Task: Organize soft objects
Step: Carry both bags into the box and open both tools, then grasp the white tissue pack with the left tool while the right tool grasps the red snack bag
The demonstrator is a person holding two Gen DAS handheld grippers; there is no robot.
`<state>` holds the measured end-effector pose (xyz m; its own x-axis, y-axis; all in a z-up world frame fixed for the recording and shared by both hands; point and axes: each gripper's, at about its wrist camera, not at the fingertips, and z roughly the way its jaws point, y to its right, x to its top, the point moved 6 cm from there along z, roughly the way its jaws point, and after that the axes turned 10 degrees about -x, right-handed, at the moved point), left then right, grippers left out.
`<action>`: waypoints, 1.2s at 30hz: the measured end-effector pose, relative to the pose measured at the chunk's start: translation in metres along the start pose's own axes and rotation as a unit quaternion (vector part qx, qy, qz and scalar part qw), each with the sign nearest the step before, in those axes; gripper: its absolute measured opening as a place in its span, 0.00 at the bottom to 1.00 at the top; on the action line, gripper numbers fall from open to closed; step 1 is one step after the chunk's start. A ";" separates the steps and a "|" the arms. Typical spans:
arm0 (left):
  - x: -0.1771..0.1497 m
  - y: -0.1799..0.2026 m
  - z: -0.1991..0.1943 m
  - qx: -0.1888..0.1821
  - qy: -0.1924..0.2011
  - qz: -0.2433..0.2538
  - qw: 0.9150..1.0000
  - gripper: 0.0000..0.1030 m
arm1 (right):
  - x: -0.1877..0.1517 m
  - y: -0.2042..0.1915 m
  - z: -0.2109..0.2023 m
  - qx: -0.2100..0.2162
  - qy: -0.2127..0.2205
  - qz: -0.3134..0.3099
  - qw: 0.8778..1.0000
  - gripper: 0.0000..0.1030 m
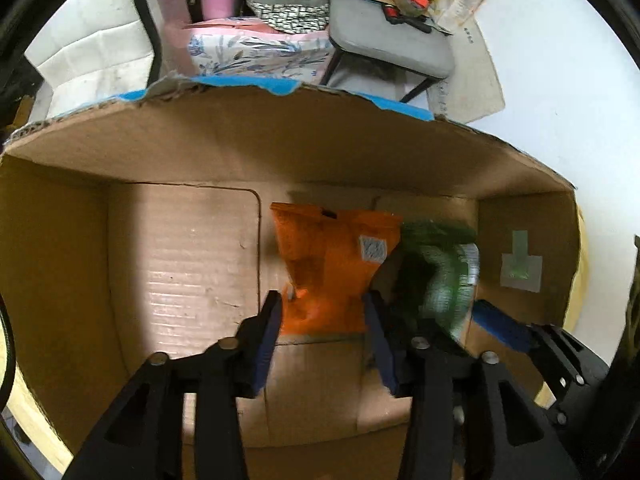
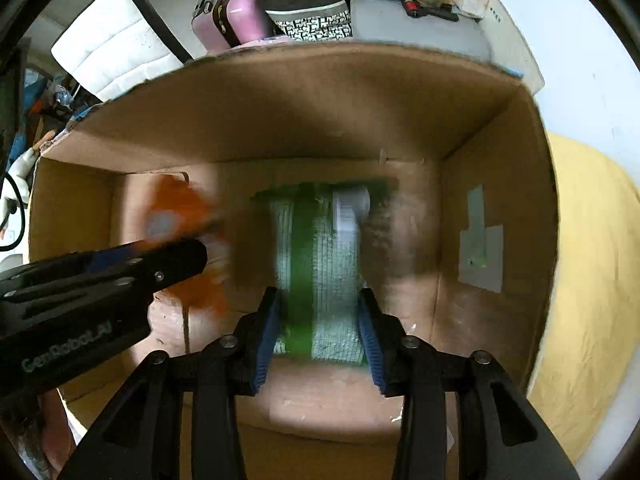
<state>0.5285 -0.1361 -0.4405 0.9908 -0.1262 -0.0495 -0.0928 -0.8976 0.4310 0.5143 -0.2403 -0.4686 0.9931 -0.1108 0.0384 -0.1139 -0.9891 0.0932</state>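
Soft packets, 2, over the cardboard box [image 1: 120,264]: orange packet [image 1: 332,264] clamped by my left gripper [image 1: 322,312], green packet [image 2: 316,264] clamped by my right gripper [image 2: 318,320]; neither released yet.

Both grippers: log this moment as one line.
left gripper: shut on orange packet | right gripper: shut on green packet | both inside cardboard box | packets blurred
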 end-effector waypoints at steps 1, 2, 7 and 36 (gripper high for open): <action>0.000 -0.001 -0.001 -0.001 0.003 -0.002 1.000 0.42 | 0.001 0.000 0.000 -0.002 0.001 -0.001 1.000 0.64; -0.002 -0.001 -0.003 0.004 0.007 -0.003 1.000 0.43 | 0.001 0.000 0.000 -0.002 0.000 -0.001 1.000 0.65; -0.008 -0.003 -0.014 0.021 0.019 0.007 1.000 0.53 | -0.004 0.001 -0.005 -0.009 -0.002 -0.003 1.000 0.65; -0.153 0.025 -0.160 0.126 0.196 0.060 0.971 0.98 | -0.131 0.009 -0.156 -0.043 0.117 0.055 0.991 1.00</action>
<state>0.3900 -0.0719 -0.2775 0.9282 -0.1098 0.3554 -0.1819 -0.9674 0.1763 0.3787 -0.2196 -0.3172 0.9420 -0.1812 0.2825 -0.2326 -0.9593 0.1604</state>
